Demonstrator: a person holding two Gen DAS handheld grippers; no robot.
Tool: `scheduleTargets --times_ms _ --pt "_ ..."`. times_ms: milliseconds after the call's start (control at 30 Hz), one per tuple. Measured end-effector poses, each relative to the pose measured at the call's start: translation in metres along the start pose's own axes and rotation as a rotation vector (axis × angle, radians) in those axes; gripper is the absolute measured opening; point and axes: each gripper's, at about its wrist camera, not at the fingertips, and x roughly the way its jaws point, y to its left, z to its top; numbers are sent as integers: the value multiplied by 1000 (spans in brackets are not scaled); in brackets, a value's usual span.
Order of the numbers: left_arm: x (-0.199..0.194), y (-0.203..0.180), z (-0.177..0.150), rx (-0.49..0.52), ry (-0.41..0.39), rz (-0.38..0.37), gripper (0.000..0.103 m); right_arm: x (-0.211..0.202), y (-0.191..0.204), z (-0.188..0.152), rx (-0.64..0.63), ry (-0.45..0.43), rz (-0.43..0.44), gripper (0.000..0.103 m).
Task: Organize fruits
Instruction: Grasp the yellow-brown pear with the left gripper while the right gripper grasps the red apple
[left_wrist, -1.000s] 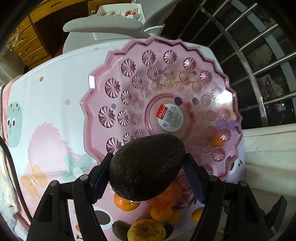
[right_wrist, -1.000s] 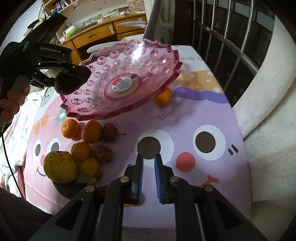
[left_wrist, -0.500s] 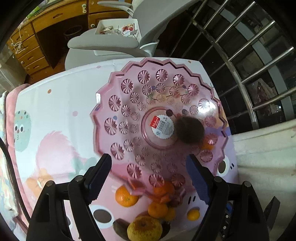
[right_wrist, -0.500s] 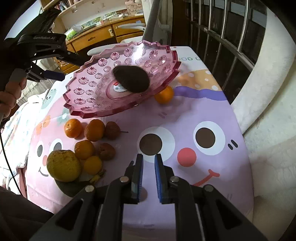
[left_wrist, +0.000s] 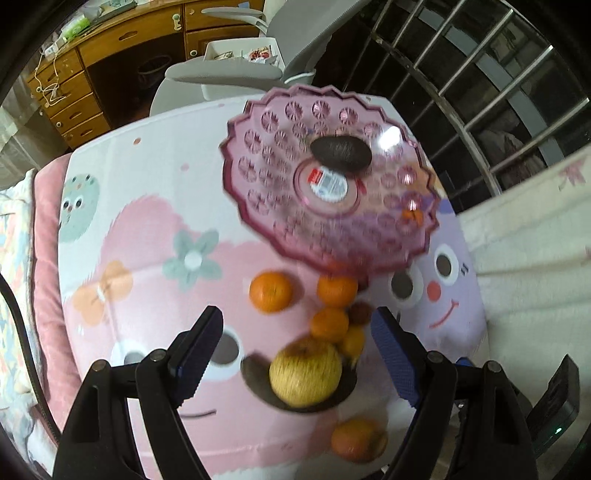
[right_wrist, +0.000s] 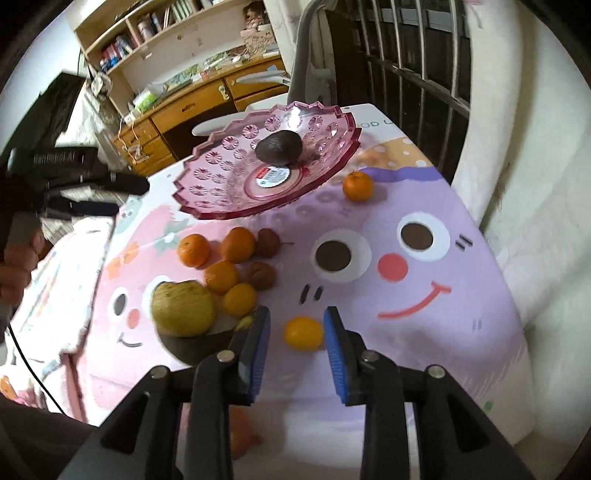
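Left wrist view: the left gripper (left_wrist: 295, 345) points steeply down over the table, its 2 blue-padded jaws spread wide and holding nothing. Between them, below on the cartoon-printed tablecloth (left_wrist: 147, 221), sits a large yellow fruit (left_wrist: 305, 371) with small oranges (left_wrist: 271, 291) clustered just beyond it. Farther off, the pink scalloped fruit bowl (left_wrist: 258, 173) stands raised on its foot, with the dark avocado (left_wrist: 340, 154) lying near its centre, just beyond the label. The cloth to the left of the fruit lies bare; the bowl's far rim reaches close to the table's far edge, where a grey chair (left_wrist: 221, 70) stands.

Right wrist view: the right gripper (right_wrist: 296, 334) angles down near the table's near edge, its jaws opening, and a small orange (right_wrist: 303, 333) lies on the cloth between them, the pads not pressing it. At the far left, a hand (right_wrist: 16, 258) holds the left gripper's handle, well clear of the bowl. The purple face to the right is open cloth, ending at a white cushion (right_wrist: 535, 203).
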Motion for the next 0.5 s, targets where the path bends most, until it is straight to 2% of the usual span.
scheduleTargets --times_ms 67,333,500 --pt "-1 1 -12 7 11 4 81 -6 4 -8 18 -11 9 39" --pt "8 3 -48 50 67 15 82 -14 22 -42 58 4 55 51" --pt "27 2 -55 85 104 4 91 -8 36 -62 63 27 78 64"
